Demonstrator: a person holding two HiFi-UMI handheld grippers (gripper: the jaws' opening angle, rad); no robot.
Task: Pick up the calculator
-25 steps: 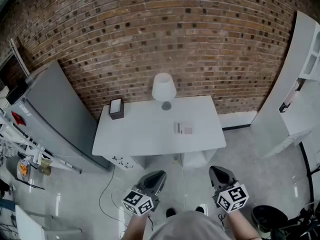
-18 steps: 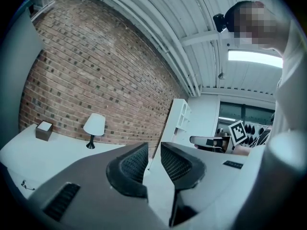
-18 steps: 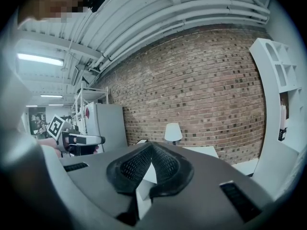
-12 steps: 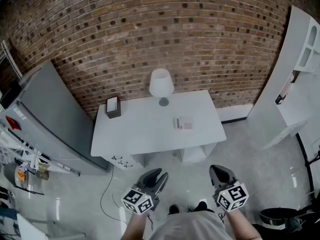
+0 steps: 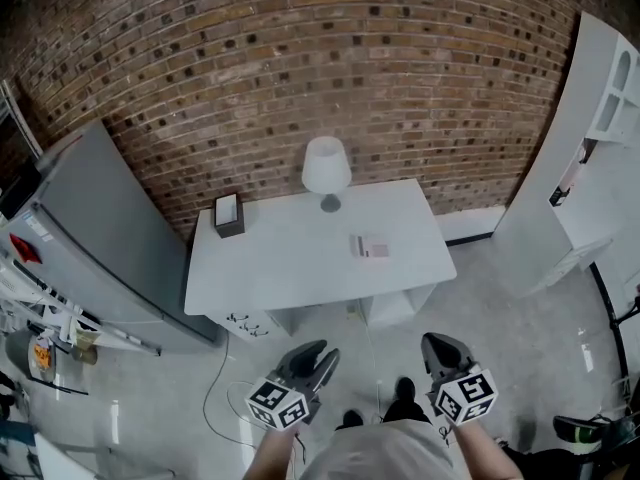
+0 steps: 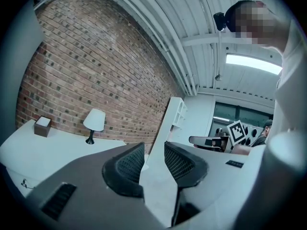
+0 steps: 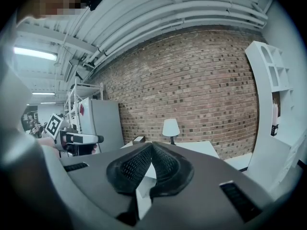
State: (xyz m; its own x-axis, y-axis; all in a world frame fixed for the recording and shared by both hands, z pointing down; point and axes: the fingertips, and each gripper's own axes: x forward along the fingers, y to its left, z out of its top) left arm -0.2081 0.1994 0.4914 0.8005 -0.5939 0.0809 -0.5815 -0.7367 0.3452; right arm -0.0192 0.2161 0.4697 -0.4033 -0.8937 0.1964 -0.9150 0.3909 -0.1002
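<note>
Since the calculator (image 5: 370,247) lies flat on the counter (image 5: 265,268), well ahead of both claws, neither touches it. The left claw (image 6: 153,153) has just been spreading its jaws with nothing between them, probably readying a grasp. The right claw (image 7: 150,148) is clenched, empty.

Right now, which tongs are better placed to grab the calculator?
Left, marginally. The left tongs and right tongs both hang short of the table; the calculator lies about midway ahead. The left pair has just been opening, nothing between; the right pair is shut and must open first.
</note>
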